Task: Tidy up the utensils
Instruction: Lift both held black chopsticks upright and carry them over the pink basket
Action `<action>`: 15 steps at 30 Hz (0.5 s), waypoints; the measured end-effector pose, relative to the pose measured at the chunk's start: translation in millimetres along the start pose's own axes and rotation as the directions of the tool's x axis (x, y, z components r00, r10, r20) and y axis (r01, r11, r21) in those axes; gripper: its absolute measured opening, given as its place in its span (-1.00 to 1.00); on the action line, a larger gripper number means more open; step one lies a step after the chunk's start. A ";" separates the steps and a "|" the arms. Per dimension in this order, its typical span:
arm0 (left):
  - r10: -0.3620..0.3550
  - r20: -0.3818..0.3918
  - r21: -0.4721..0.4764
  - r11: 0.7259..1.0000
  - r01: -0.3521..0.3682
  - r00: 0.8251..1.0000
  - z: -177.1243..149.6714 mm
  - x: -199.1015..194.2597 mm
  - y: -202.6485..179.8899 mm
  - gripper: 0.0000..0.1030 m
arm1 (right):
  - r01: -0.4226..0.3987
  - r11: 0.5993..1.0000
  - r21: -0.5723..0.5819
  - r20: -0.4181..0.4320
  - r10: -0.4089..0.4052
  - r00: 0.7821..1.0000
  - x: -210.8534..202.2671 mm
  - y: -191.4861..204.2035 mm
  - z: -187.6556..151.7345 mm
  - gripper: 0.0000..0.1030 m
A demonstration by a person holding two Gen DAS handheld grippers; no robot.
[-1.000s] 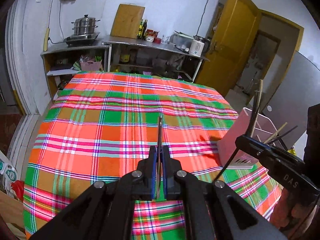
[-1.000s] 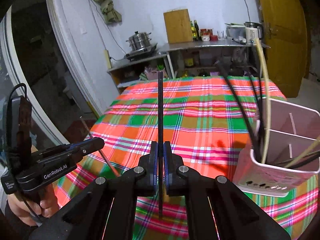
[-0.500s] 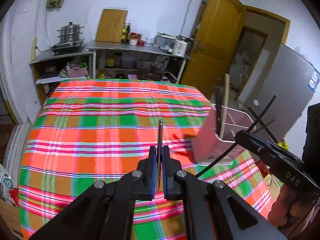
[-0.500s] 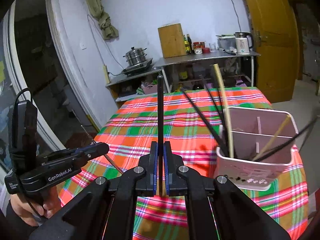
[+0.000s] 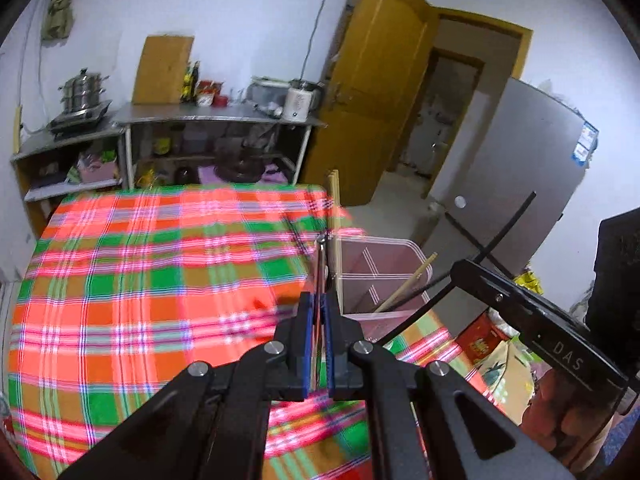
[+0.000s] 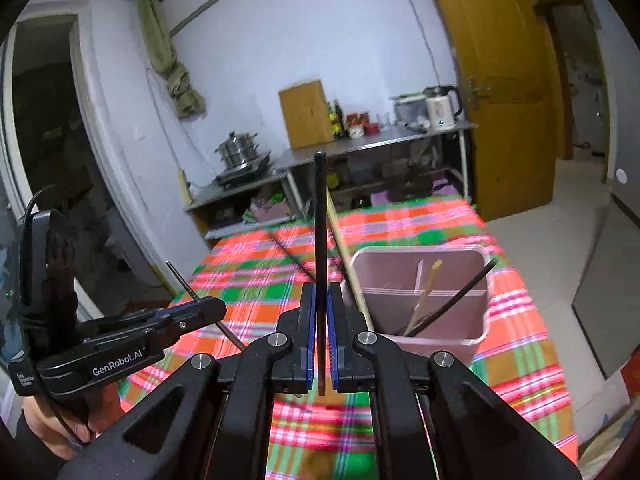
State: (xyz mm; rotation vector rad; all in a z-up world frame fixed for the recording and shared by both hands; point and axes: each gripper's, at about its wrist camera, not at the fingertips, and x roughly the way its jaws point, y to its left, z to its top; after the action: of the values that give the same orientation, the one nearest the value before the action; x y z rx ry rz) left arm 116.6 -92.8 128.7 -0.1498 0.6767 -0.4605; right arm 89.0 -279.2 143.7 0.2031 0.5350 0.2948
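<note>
Carrying one thin utensil in each gripper toward the pink divided holder [image 6: 420, 332], which stands on the near right part of the plaid tablecloth [image 5: 140, 300]. Left gripper [image 5: 318, 312]: jaws pressed together on a slim metallic chopstick [image 5: 320, 264], its tip rising just beside the holder's left wall in the left wrist view. Right gripper [image 6: 320, 320]: jaws pinching a black chopstick [image 6: 319, 216] that stands nearly upright, with a short tail below the pads.

Holder already contains several sticks: a pale bamboo one [image 6: 424, 292] and a dark one [image 6: 460, 300] leaning in the compartments, and a long bamboo stick [image 6: 340, 248] slanting out over the left rim.

Handling judgement: both sticks look light, stiff and smooth, so likely to swivel or slip in a flat-pad pinch. A hold near the lower third seems sensible, leaving a long free end to steer. Plastic holder appears light; a sideways knock from a stick could tip or shove it. Leaning sticks crowd the opening.
</note>
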 end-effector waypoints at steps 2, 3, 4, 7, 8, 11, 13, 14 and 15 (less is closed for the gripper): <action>-0.012 0.021 0.009 1.000 0.012 1.000 11.5 -1.5 -6.9 -0.89 | 0.010 1.000 0.000 0.027 -0.010 1.000 -7.3 -3.2 9.0 -0.90; -0.017 0.029 0.012 1.000 0.016 0.999 18.0 -0.8 -10.7 -0.89 | 0.014 1.000 0.000 0.037 -0.014 0.999 -9.2 -4.5 13.4 -0.90; -0.020 0.038 0.017 1.000 0.019 0.999 23.6 -0.5 -14.5 -0.89 | 0.020 1.000 0.002 0.055 -0.020 0.998 -13.0 -6.4 19.4 -0.90; -0.031 0.052 0.030 0.999 0.029 0.998 37.0 3.6 -22.3 -0.89 | 0.031 0.999 0.005 0.084 -0.032 0.996 -15.8 -10.5 32.3 -0.90; -0.033 0.055 0.033 0.999 0.031 0.998 41.0 6.6 -25.4 -0.89 | 0.038 0.999 0.006 0.093 -0.038 0.995 -16.3 -12.2 35.9 -0.90; -0.039 0.058 0.032 0.999 0.038 0.998 51.9 17.7 -30.6 -0.89 | 0.050 0.999 0.010 0.110 -0.051 0.993 -15.5 -18.0 42.6 -0.90; -0.044 0.055 0.031 0.999 0.043 0.997 55.5 26.0 -32.3 -0.89 | 0.063 0.998 0.015 0.115 -0.064 0.991 -14.2 -22.6 44.8 -0.90; -0.045 0.053 0.032 0.999 0.043 0.998 56.6 30.5 -33.2 -0.89 | 0.066 0.998 0.015 0.116 -0.068 0.991 -12.2 -24.0 46.2 -0.90; -0.043 0.050 0.033 0.999 0.041 0.998 57.3 35.8 -33.9 -0.89 | 0.069 0.997 0.017 0.118 -0.071 0.990 -10.3 -25.8 46.8 -0.90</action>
State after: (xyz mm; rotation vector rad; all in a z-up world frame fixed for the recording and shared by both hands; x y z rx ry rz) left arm 165.2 -140.1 162.2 -0.1449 0.6173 -0.5061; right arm 111.0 -312.0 181.1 0.2123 0.4256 0.2097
